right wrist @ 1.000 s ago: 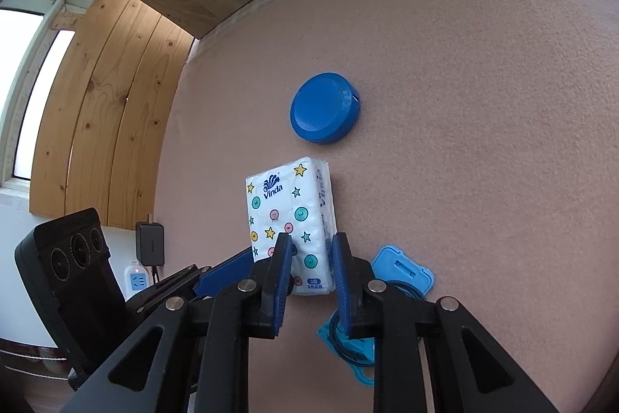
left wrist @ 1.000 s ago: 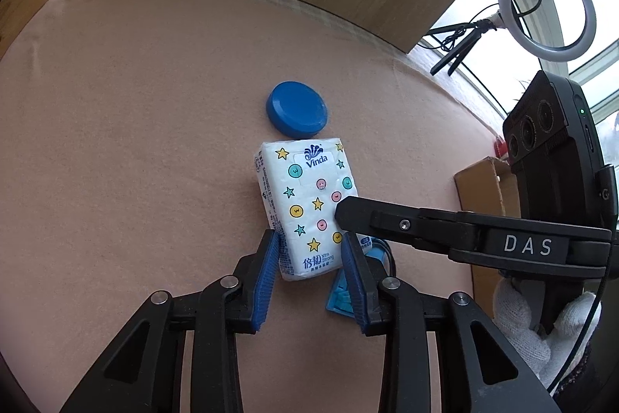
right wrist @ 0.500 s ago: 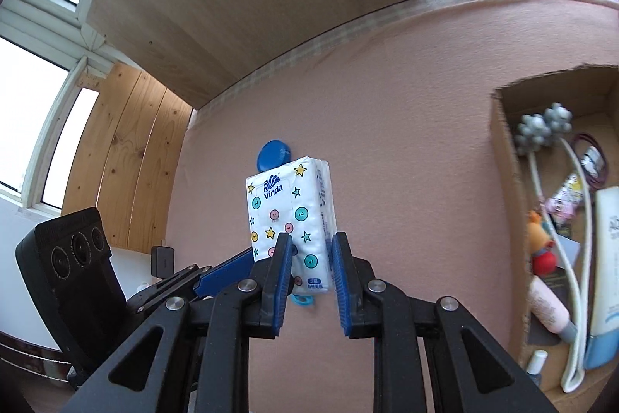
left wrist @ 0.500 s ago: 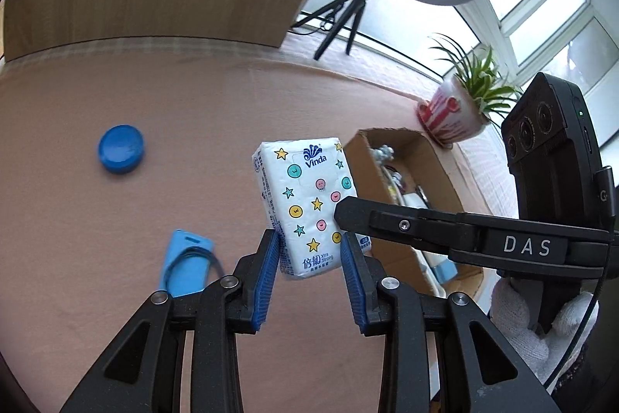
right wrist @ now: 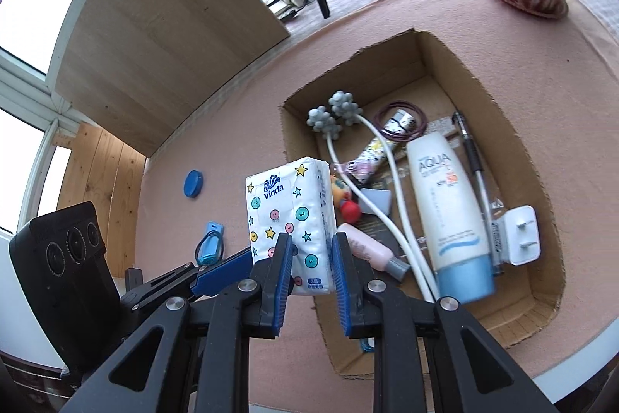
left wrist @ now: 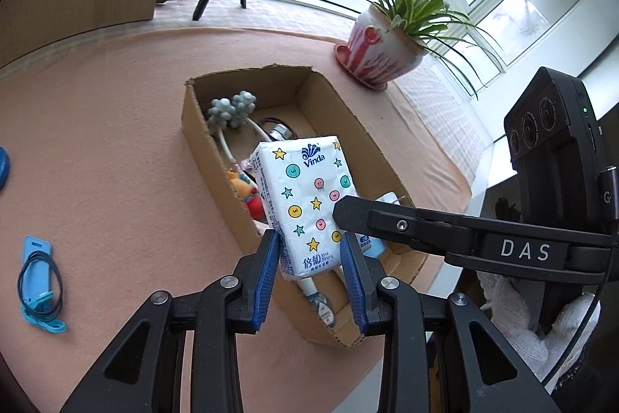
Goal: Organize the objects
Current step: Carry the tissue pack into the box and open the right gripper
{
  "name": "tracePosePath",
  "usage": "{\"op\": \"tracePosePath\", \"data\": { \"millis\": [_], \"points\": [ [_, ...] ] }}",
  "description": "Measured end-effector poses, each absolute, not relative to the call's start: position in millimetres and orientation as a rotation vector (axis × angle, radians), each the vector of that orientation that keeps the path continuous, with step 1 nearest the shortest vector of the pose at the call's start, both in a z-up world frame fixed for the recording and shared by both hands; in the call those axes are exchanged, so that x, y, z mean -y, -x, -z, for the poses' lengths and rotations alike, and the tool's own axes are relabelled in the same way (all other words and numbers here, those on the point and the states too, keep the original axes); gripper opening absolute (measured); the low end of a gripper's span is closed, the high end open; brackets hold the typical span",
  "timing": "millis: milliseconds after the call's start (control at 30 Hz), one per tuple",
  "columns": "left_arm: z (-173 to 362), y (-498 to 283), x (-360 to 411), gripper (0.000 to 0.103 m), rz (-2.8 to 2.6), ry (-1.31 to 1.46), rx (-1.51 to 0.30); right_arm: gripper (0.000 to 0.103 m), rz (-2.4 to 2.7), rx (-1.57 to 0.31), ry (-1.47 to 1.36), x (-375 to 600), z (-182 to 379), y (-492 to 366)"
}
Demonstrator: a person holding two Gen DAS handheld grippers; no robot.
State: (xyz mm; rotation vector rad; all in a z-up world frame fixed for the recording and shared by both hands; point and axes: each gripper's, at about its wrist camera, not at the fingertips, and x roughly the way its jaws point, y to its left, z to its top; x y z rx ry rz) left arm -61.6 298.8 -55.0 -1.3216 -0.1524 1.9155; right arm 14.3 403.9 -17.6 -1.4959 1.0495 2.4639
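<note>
Behind the tissue pack (left wrist: 307, 204), cardboard box (left wrist: 209, 157) contents lie partly hidden

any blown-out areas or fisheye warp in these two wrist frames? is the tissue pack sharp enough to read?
Left wrist view: window panes behind the potted plant are blown out; the table edge bows strongly; the tissue pack is sharp, "Vinda" legible. Right wrist view: windows at the left edge clip to white, the cardboard box walls curve, the tissue pack print is crisp; no motion blur.
</note>
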Motion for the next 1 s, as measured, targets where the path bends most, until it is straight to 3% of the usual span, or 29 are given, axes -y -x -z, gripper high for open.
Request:
{"op": "tracePosePath", "data": {
  "millis": [300, 533, 1000],
  "points": [
    [51, 53, -312, 0.034, -1.893, 1.303, 0.119, 0.02, -2.425, -1.023, 1.438, -424, 16, -36],
    [45, 58, -297, 0.035, -1.942, 1.298, 0.102, 0.027, -2.435, -0.968, 1.413, -422, 8, -40],
    [43, 90, -197, 0.036, -2.119, 1.355, 0.13, 0.028, -2.53, -0.863, 1.444, -377, -6, -25]
  ]
}}
